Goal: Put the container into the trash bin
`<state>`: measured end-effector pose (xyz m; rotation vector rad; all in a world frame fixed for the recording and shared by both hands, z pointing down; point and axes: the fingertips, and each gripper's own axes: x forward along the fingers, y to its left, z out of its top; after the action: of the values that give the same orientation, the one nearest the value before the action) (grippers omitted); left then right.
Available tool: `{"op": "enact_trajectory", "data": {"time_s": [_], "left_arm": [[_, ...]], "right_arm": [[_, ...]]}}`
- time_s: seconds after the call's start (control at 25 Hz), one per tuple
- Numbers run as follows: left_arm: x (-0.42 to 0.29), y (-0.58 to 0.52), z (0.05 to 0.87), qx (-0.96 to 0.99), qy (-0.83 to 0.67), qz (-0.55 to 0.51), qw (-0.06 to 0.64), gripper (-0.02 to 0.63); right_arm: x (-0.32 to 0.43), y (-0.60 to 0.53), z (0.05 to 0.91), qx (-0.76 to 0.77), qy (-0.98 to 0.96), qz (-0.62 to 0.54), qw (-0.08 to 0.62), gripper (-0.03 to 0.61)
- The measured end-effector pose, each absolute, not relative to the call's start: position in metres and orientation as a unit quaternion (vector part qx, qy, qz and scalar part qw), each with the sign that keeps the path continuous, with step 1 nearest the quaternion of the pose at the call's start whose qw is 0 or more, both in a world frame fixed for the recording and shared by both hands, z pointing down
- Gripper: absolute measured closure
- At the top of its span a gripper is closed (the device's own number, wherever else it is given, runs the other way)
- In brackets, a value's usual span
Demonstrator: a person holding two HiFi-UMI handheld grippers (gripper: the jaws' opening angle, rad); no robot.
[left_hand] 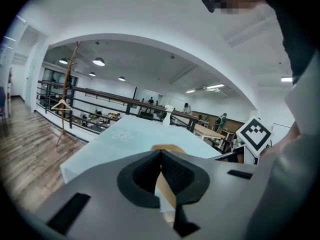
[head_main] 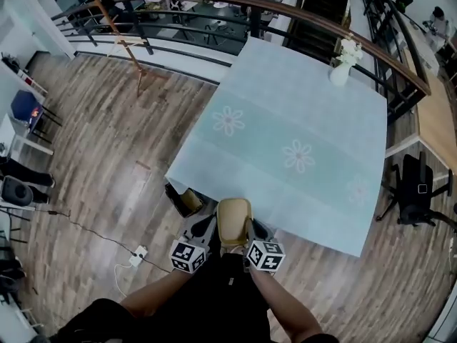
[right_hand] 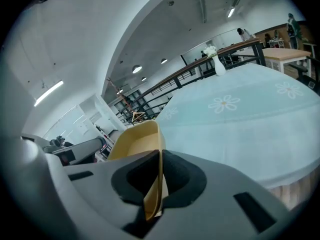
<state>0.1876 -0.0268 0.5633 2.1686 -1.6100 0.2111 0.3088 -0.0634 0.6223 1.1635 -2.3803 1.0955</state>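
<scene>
While the left gripper [head_main: 208, 227] and right gripper [head_main: 254, 229] each clamped a side wall of the container [head_main: 234, 219] at the table's [head_main: 300, 113] near edge, what I took for the trash bin [head_main: 187, 200] stood on the floor [head_main: 107, 156] just left, nearer my left gripper.

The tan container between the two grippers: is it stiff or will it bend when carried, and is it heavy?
The container probably flexes: its wall looks thin where the right gripper pinches it. It seems light: its inside shows empty, and the left gripper holds only a rim too.
</scene>
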Motion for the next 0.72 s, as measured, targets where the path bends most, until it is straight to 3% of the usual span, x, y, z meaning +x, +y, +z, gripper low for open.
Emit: {"op": "enact_trajectory", "data": {"time_s": [0.44, 0.72], "left_arm": [[0.088, 0.063, 0.588, 0.691, -0.675, 0.073, 0.249, 0.600], [0.013, 0.104, 0.599, 0.681, -0.689, 0.083, 0.233, 0.600]], "right_arm": [[0.202, 0.016, 0.641, 0.295, -0.860, 0.362, 0.204, 0.535], [0.119, 0.037, 0.651, 0.251, -0.877, 0.322, 0.254, 0.535]]}}
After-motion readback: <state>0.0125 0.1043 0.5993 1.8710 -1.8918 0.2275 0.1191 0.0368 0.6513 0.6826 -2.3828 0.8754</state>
